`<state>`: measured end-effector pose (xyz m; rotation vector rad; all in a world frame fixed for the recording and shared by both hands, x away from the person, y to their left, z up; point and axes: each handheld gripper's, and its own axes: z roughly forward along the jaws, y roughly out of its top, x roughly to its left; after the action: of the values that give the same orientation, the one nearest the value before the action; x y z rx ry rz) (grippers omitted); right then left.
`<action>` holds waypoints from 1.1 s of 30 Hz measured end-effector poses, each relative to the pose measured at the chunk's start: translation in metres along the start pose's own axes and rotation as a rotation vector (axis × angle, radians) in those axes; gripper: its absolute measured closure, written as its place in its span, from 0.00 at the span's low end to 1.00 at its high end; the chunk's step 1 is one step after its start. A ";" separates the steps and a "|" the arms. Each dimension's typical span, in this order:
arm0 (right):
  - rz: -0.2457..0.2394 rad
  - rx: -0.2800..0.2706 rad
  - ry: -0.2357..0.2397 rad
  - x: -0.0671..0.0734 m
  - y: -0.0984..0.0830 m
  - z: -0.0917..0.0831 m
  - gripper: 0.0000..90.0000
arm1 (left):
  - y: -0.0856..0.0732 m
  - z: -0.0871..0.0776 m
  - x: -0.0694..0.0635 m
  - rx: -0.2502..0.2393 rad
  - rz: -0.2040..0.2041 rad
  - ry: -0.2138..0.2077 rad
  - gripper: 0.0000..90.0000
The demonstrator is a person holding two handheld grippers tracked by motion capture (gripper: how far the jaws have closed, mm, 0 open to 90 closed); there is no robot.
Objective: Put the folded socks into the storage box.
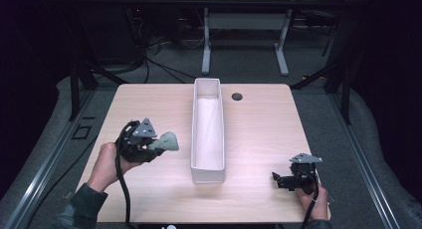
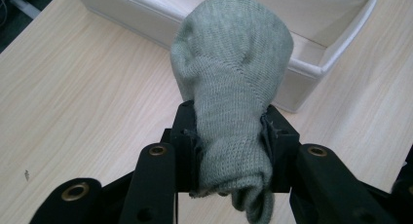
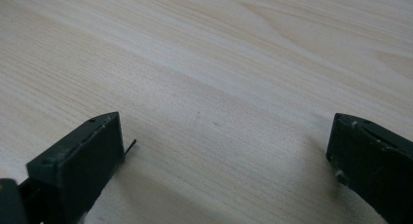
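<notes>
A grey-green knitted sock (image 2: 231, 78), balled up, is clamped between the jaws of my left gripper (image 2: 229, 131). In the high view the sock (image 1: 168, 141) hangs just above the table, left of the long white bin (image 1: 207, 174), with the left gripper (image 1: 155, 145) shut on it. The bin's near corner (image 2: 311, 73) shows behind the sock in the left gripper view. My right gripper (image 1: 276, 179) rests low at the table's front right, held by a hand. Its jaws stand wide apart over bare wood (image 3: 224, 131), nothing between them.
The light wooden table (image 1: 149, 99) carries a dark round grommet (image 1: 237, 96) near its far edge, right of the bin. The bin looks empty inside. Beyond the table, a white desk frame (image 1: 244, 35) and cables lie on the grey floor.
</notes>
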<state>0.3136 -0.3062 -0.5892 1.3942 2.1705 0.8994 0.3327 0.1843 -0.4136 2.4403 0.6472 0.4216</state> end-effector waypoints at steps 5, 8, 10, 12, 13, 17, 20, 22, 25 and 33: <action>0.000 0.000 0.000 0.000 0.000 0.000 0.00 | 0.005 0.000 0.000 -0.001 0.011 -0.003 0.72; 0.000 0.000 0.000 0.000 0.000 0.000 0.00 | 0.008 0.001 -0.001 -0.003 0.014 -0.004 0.72; 0.000 0.000 0.000 0.000 0.000 0.000 0.00 | 0.011 0.002 -0.001 -0.005 0.016 -0.004 0.72; 0.000 0.000 0.000 0.000 0.000 0.000 0.00 | 0.013 0.002 -0.001 -0.006 0.020 -0.005 0.72; 0.000 0.000 0.000 0.000 0.000 0.000 0.00 | 0.013 0.002 -0.001 -0.007 0.021 -0.006 0.72; 0.000 0.000 0.000 0.000 0.000 0.000 0.00 | 0.017 0.003 -0.002 -0.006 0.029 -0.007 0.72; 0.000 -0.001 0.000 0.000 0.000 0.000 0.00 | 0.021 0.003 -0.003 -0.009 0.036 -0.009 0.72; 0.000 0.000 0.000 0.000 0.000 0.000 0.00 | 0.023 0.003 -0.003 -0.010 0.042 -0.008 0.72; 0.000 0.000 0.000 0.000 0.000 0.000 0.00 | 0.027 0.003 -0.004 -0.011 0.051 -0.010 0.72; 0.000 0.000 0.000 0.000 0.000 0.000 0.00 | 0.035 0.005 -0.006 -0.014 0.065 -0.014 0.72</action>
<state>0.3135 -0.3062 -0.5891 1.3940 2.1708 0.8990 0.3424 0.1536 -0.3971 2.4539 0.5584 0.4337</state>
